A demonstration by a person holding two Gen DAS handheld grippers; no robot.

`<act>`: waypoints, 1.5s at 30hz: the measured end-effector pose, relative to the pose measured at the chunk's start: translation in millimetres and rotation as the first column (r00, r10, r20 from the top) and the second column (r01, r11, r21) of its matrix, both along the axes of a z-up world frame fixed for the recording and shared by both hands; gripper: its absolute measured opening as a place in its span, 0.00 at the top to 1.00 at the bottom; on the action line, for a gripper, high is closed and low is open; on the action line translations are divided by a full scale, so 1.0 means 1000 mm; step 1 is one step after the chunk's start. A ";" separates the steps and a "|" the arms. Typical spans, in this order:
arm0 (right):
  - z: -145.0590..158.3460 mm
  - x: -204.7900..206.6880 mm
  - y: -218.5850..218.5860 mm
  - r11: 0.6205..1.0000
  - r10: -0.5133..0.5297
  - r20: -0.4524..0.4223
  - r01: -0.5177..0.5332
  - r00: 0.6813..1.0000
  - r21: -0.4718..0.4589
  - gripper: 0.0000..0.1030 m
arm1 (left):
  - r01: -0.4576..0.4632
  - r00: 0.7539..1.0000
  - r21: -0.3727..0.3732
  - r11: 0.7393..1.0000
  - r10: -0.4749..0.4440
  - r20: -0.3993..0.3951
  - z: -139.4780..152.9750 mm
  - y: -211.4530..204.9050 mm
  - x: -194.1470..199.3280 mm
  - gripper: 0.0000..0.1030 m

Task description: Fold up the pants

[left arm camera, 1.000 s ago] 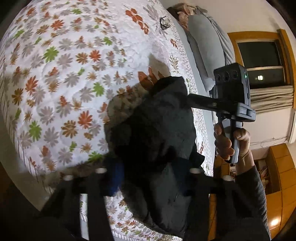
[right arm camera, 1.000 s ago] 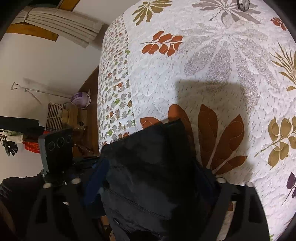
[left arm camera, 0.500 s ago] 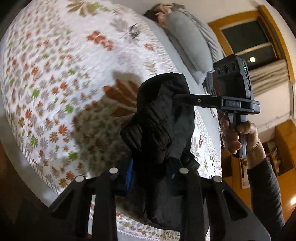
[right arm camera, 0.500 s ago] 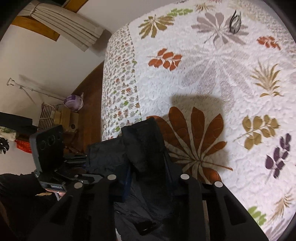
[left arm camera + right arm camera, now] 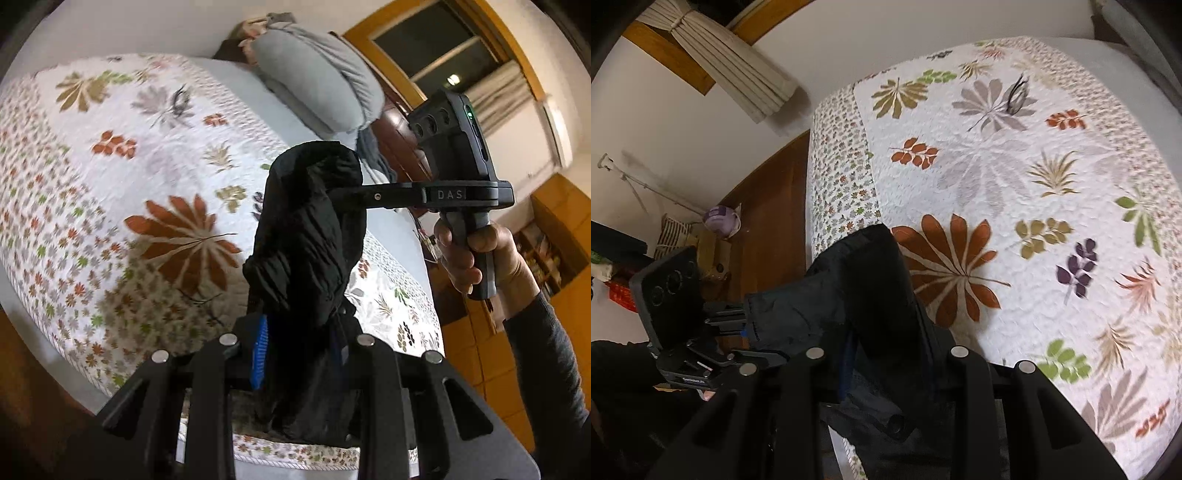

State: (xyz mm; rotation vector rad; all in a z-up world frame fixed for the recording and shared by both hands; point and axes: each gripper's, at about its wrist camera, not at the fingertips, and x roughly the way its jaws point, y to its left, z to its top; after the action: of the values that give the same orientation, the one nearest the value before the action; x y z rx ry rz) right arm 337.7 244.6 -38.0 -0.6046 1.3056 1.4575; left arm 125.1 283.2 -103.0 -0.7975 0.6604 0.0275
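Left gripper, right gripper both pinching bunched black quilted pants; thick wad risking slipping out, dropping below onto floral quilted bedspread.

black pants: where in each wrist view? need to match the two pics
Left wrist: the black pants hang centre frame, clamped at bottom in the left tool, their top pinched by the right tool coming in from the right.
Right wrist: pants at lower centre-left, the left tool gripping their left edge.
Shared landmark: the large rust-brown leaf print on the quilt, beside the pants.
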 end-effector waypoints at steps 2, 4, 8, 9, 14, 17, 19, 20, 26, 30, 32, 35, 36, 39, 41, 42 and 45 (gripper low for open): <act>0.011 -0.001 -0.011 1.000 -0.012 0.010 0.012 1.000 0.010 0.71 | 0.014 1.000 0.019 1.000 -0.014 0.010 0.008 -0.009 0.001 0.76; 0.020 -0.001 -0.022 0.999 -0.024 0.016 0.023 1.000 0.024 0.71 | 0.027 0.999 0.030 0.999 -0.028 0.018 0.016 -0.017 0.001 0.76; 0.033 -0.003 -0.043 0.998 -0.046 0.028 0.044 0.999 0.043 0.71 | 0.053 0.998 0.054 0.997 -0.055 0.029 0.028 -0.033 0.000 0.76; 0.036 -0.003 -0.048 0.998 -0.051 0.030 0.050 0.998 0.047 0.71 | 0.058 0.998 0.059 0.997 -0.060 0.032 0.030 -0.036 0.000 0.76; 0.051 -0.004 -0.070 0.995 -0.073 0.046 0.070 0.996 0.065 0.71 | 0.082 0.995 0.090 0.993 -0.087 0.048 0.043 -0.054 0.001 0.76; 0.058 -0.003 -0.083 0.993 -0.091 0.052 0.087 0.995 0.078 0.71 | 0.096 0.993 0.105 0.990 -0.102 0.057 0.050 -0.063 0.002 0.76; 0.062 -0.002 -0.091 0.992 -0.102 0.055 0.098 0.993 0.085 0.71 | 0.107 0.991 0.114 0.988 -0.115 0.062 0.056 -0.070 0.003 0.76; 0.064 -0.002 -0.095 0.991 -0.107 0.056 0.102 0.993 0.089 0.71 | 0.112 0.991 0.120 0.986 -0.121 0.064 0.058 -0.073 0.003 0.76; 0.071 -0.002 -0.116 0.986 -0.135 0.062 0.128 0.989 0.108 0.71 | 0.133 0.987 0.146 0.980 -0.144 0.065 0.067 -0.089 0.004 0.76; 0.076 -0.003 -0.128 0.983 -0.149 0.067 0.140 0.987 0.118 0.71 | 0.148 0.985 0.167 0.975 -0.161 0.064 0.073 -0.100 0.003 0.76; 0.078 -0.004 -0.134 0.982 -0.155 0.071 0.146 0.985 0.121 0.71 | 0.157 0.983 0.176 0.972 -0.171 0.065 0.075 -0.105 0.002 0.76; 0.080 -0.004 -0.144 0.980 -0.166 0.073 0.156 0.983 0.127 0.71 | 0.168 0.981 0.189 0.968 -0.183 0.064 0.078 -0.113 0.003 0.76; 0.081 -0.004 -0.147 0.979 -0.169 0.074 0.159 0.983 0.127 0.71 | 0.171 0.981 0.190 0.967 -0.186 0.064 0.078 -0.115 0.004 0.76; 0.082 -0.004 -0.157 0.976 -0.181 0.074 0.170 0.981 0.133 0.71 | 0.182 0.978 0.199 0.963 -0.198 0.063 0.080 -0.122 0.005 0.76; 0.083 -0.004 -0.163 0.975 -0.189 0.074 0.178 0.979 0.137 0.71 | 0.189 0.977 0.206 0.960 -0.206 0.063 0.082 -0.127 0.006 0.76; 0.084 -0.003 -0.165 0.974 -0.193 0.075 0.181 0.978 0.139 0.71 | 0.192 0.976 0.210 0.959 -0.209 0.063 0.083 -0.128 0.007 0.76; 0.086 -0.002 -0.174 0.971 -0.203 0.076 0.191 0.976 0.145 0.71 | 0.202 0.973 0.225 0.953 -0.221 0.063 0.085 -0.137 0.008 0.76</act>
State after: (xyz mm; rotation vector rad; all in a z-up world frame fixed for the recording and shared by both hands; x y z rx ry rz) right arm 335.3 70.9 47.9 -0.4323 1.1503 1.3285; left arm 132.9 146.7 -17.6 -0.5114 0.6444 -0.1285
